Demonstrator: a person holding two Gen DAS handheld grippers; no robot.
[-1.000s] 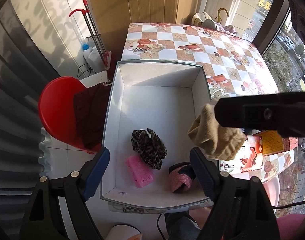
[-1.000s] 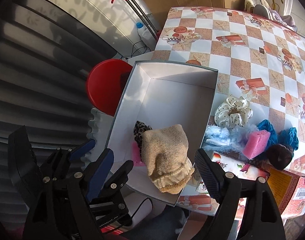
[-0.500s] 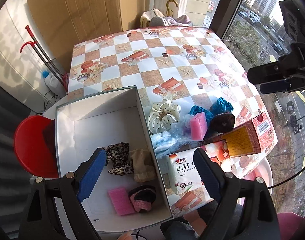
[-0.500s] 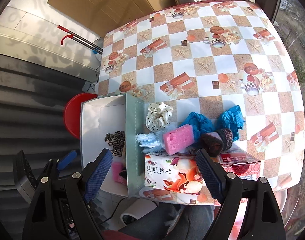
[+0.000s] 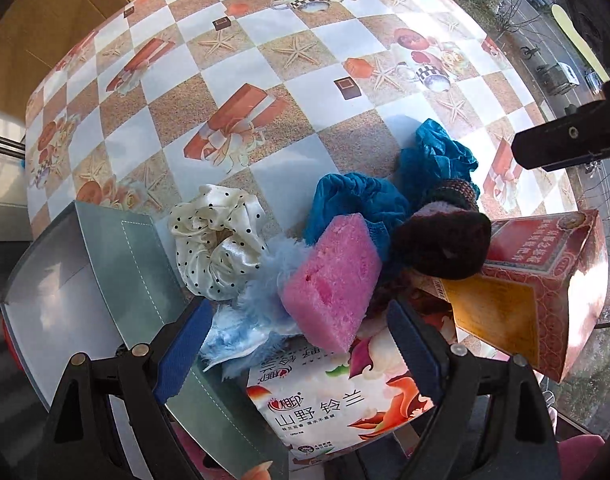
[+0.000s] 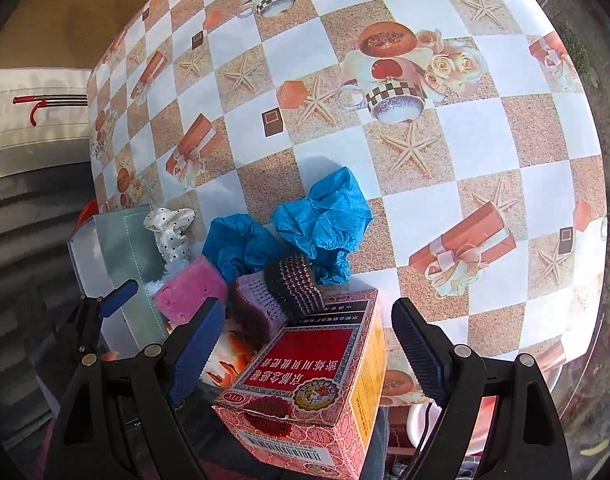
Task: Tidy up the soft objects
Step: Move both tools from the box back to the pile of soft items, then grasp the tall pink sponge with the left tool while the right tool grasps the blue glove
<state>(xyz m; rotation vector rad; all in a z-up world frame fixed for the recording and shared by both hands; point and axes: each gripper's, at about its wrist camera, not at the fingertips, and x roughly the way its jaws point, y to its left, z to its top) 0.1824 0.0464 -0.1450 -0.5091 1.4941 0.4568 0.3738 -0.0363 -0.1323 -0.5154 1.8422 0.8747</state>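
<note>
left gripper (image 5: 297,336): jaws wide, empty, above pink sponge (image 5: 331,282) and fluffy blue piece (image 5: 245,320).
right gripper (image 6: 305,344): jaws wide, empty, over red carton (image 6: 309,392).
soft pile: polka-dot scrunchie (image 5: 215,242), teal scrunchies (image 6: 289,232), knit piece (image 5: 441,236) heaped beside grey box (image 5: 137,280) wall.
risk: sponge leans on tissue pack (image 5: 329,396); could tip or drag neighbours.
risk 2: right jaws could clamp carton, not knit.

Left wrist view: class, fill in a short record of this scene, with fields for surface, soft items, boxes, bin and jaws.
surface: checked tablecloth
soft items: pink sponge, dotted cream scrunchie, blue scrunchie, dark knitted piece, pale blue fluff
boxes: red carton, floral packet
bin: grey-green wall at left
jaws: left gripper open, empty, above the sponge
</note>
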